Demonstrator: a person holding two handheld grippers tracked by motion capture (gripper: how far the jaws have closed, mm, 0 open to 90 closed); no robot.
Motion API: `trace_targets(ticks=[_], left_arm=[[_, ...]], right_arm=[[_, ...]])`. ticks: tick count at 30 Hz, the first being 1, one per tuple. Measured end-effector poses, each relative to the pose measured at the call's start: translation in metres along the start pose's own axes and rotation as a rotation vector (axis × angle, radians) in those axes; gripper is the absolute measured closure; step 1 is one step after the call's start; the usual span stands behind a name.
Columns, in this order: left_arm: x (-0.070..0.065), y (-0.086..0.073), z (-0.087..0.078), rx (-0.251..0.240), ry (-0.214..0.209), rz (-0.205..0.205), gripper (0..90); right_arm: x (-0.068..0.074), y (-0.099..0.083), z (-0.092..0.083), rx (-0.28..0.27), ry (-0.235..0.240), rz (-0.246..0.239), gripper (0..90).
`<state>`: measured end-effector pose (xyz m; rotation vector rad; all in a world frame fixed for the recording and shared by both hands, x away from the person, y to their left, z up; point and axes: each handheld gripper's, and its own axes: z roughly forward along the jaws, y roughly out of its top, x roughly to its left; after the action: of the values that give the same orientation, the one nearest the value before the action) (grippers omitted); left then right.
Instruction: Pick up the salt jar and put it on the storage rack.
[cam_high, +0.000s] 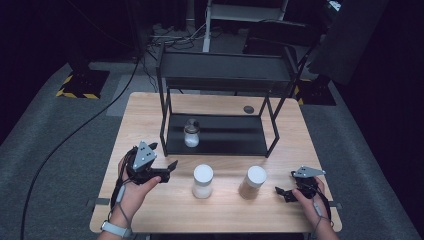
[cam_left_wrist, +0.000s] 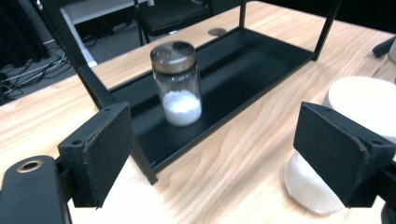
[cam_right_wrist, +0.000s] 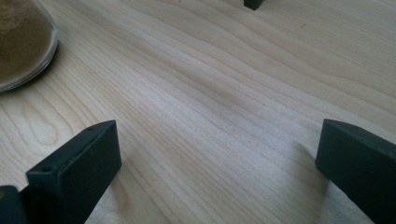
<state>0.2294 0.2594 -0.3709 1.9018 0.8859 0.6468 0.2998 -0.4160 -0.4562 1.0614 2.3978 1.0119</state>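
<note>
High view. Wooden table (cam_high: 150, 120) bearing a black two-tier rack (cam_high: 220, 100). One glass jar with a grey lid (cam_high: 191, 133), part filled with white powder, upright on the rack's lower shelf, toward its left end. In front of the rack, on the table: a white-lidded jar of white powder (cam_high: 202, 181) and, to its right, a white-lidded jar of brown powder (cam_high: 252, 182), standing apart. Left gripper (cam_high: 167, 170) in the person's left hand, left of the white jar, jaws pointing toward it, nothing held. Right gripper (cam_high: 282, 192) in the right hand, just right of the brown jar, low over the table.

Left gripper view. Jaws wide apart, empty. Grey-lidded jar (cam_left_wrist: 177, 84) stands ahead between them on the black shelf, well clear of both pads. White jar (cam_left_wrist: 355, 140) partly behind the right-hand jaw.

Right gripper view. Jaws wide apart, empty, bare table (cam_right_wrist: 210, 93) between them. Brown jar (cam_right_wrist: 23, 42) at upper left corner, outside the jaws.
</note>
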Motion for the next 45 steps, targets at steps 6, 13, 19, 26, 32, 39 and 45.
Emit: trace_targets(ticks=[6,13,19,26,32,39,45], left_arm=[[-0.003,-0.013,-0.005,0.019,0.008,-0.006,11.6],[-0.004,-0.029,-0.006,0.045,0.014,-0.019,11.6],[-0.007,-0.039,-0.004,0.063,0.014,-0.028,11.6],[-0.007,-0.052,0.003,0.100,0.006,-0.055,11.6],[-0.007,-0.063,0.010,0.139,0.005,-0.070,11.6],[-0.007,-0.073,0.018,0.185,-0.002,-0.084,11.5],[-0.007,-0.078,0.026,0.224,-0.001,-0.109,11.5]], right_arm=[[0.000,0.000,0.000,0.000,0.000,0.000,0.1],[0.000,0.000,0.000,0.000,0.000,0.000,0.1],[0.000,0.000,0.000,0.000,0.000,0.000,0.1],[0.000,0.000,0.000,0.000,0.000,0.000,0.1],[0.000,0.000,0.000,0.000,0.000,0.000,0.1],[0.000,0.000,0.000,0.001,0.000,0.001,0.2],[0.000,0.000,0.000,0.001,0.000,0.001,0.1]])
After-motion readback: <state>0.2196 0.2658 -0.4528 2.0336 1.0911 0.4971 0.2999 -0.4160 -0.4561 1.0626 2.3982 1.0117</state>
